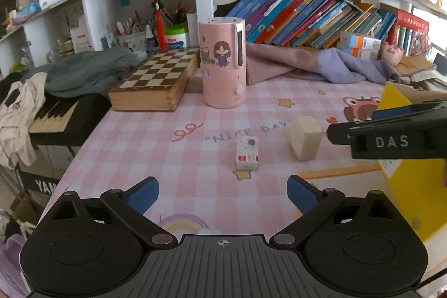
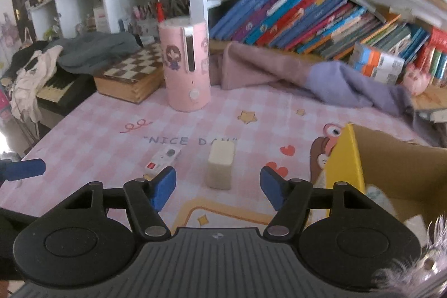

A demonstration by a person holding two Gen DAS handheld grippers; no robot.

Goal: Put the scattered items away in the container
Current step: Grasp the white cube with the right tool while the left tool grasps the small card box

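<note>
One cardboard box (image 2: 402,166), contents unclear

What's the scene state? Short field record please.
surface: pink checked tablecloth
loose items: small white box; cream block
container: yellow cardboard box, at the right, open top
left gripper: open, empty, facing the small white box
right gripper: open, nothing between the fingers, cream block just ahead
</note>
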